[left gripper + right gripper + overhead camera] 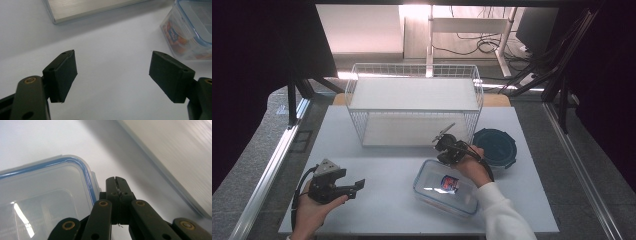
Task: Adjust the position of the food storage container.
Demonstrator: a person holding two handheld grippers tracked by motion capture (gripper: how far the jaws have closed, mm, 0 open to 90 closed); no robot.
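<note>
Clear lidded blue-rimmed container (445,187), flat on table, small colourful packet inside.

The right tongs (443,141) hover at the far edge of the lidded clear box (445,187); the left tongs (354,187) rest well apart, over the near-left counter (387,170).

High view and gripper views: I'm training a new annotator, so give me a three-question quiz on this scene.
1. True or false: the right gripper has its jaws shut with nothing between them.
2. Which lies to the right of the clear box? A) a dark round lid B) a mug C) a plate
3. What stands behind the box on the table?

Key: 1 true; 2 A; 3 a white wire basket.
</note>
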